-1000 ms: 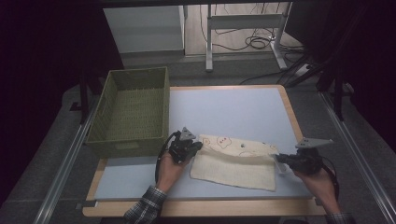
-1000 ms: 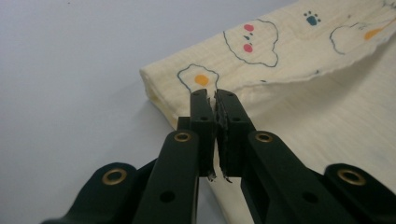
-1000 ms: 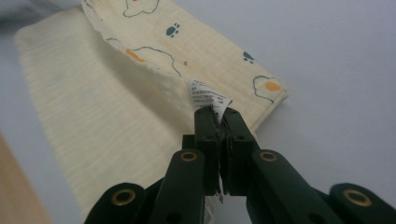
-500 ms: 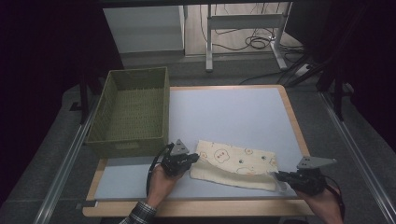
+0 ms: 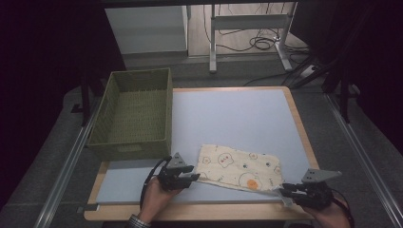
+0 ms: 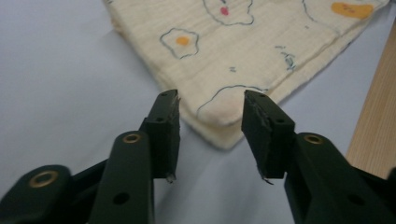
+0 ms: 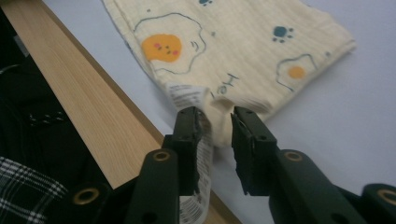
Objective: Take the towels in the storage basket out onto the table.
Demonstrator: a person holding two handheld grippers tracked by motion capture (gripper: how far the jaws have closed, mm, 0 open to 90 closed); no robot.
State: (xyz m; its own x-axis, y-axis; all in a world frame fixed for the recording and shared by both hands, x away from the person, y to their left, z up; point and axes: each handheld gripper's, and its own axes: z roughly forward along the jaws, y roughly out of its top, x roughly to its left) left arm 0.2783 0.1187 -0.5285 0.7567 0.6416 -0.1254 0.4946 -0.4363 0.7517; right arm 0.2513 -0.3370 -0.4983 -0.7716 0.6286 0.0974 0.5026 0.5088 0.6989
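A cream cloth (image 5: pixel 237 166) printed with fried eggs lies folded flat on the pale blue table top (image 5: pixel 237 114), near its front edge. My left gripper (image 5: pixel 194 178) is at the cloth's front left corner. Its jaws have just been opening, and in the left gripper view the cloth (image 6: pixel 243 51) has its corner loose between them (image 6: pixel 210 105). My right gripper (image 5: pixel 283 190) is at the front right corner. Its jaws (image 7: pixel 215 116) have also just been opening, with the corner of the cloth (image 7: pixel 233 51) and a white label (image 7: pixel 187 95) lying between them, unpressed.
A green woven basket (image 5: pixel 130 147) stands empty at the table's left side, just behind my left gripper. The table's wooden rim (image 7: pixel 84 93) runs close beside my right gripper. Beyond the table is dark floor with a metal frame and cables (image 5: pixel 256 42).
Both grippers have drawn back toward the front edge with the cloth's corners. The cloth has settled flat, and both pairs of jaws have parted from its corners.
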